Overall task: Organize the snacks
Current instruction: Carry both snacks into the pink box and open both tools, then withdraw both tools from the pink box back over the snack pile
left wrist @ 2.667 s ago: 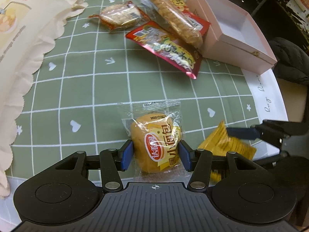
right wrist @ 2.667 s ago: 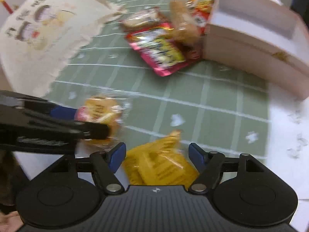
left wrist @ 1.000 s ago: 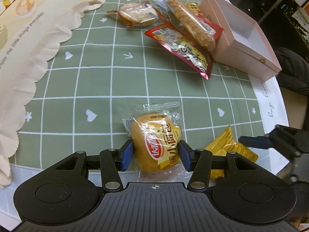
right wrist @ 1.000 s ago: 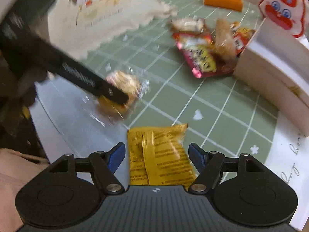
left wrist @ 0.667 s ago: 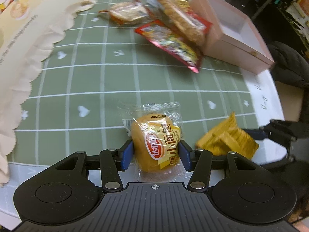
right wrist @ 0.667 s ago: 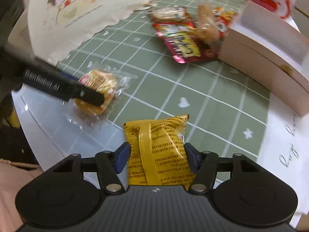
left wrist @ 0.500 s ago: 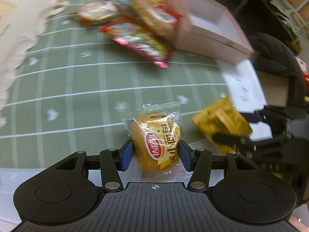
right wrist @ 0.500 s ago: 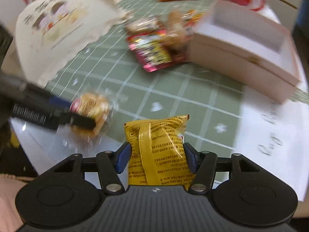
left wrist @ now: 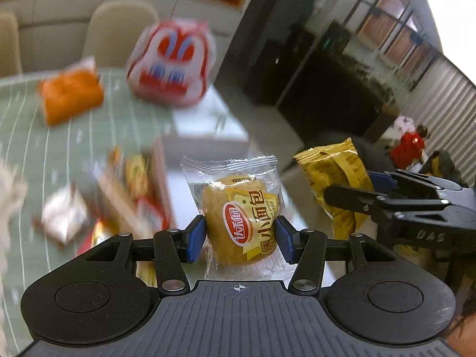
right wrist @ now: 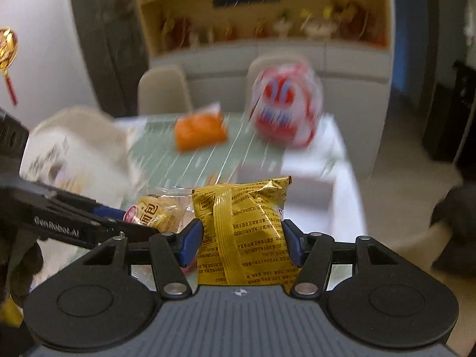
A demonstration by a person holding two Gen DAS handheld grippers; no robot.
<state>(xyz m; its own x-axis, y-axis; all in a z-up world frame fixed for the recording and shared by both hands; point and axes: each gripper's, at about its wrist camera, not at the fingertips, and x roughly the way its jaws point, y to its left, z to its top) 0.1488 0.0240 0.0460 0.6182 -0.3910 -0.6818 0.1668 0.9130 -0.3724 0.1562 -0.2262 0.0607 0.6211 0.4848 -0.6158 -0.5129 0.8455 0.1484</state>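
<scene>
A bun in a clear wrapper with a red logo (left wrist: 238, 205) hangs above the table, and my left gripper (left wrist: 240, 239) is shut on it, blue pads pressing its sides. To its right, my right gripper (left wrist: 348, 187) holds a yellow foil packet (left wrist: 330, 160) at about the same height. In the right wrist view the right gripper (right wrist: 242, 241) is shut on the yellow packet (right wrist: 244, 214). There the left gripper (right wrist: 136, 220) with the bun (right wrist: 154, 211) sits close on its left. A pink box (left wrist: 205, 145) lies blurred below, beyond both packets.
The green grid tablecloth (left wrist: 29, 148) carries an orange packet (left wrist: 70, 95), a red and white cartoon bag (left wrist: 171, 65) and several blurred snacks (left wrist: 131, 184) left of the box. A cream cloth bag (right wrist: 77, 148) lies at the left. Chairs stand behind the table.
Both grippers have risen off the table with their packets and tilted up towards the room. The right jaws closed onto the yellow packet. The two grippers now hang closer together.
</scene>
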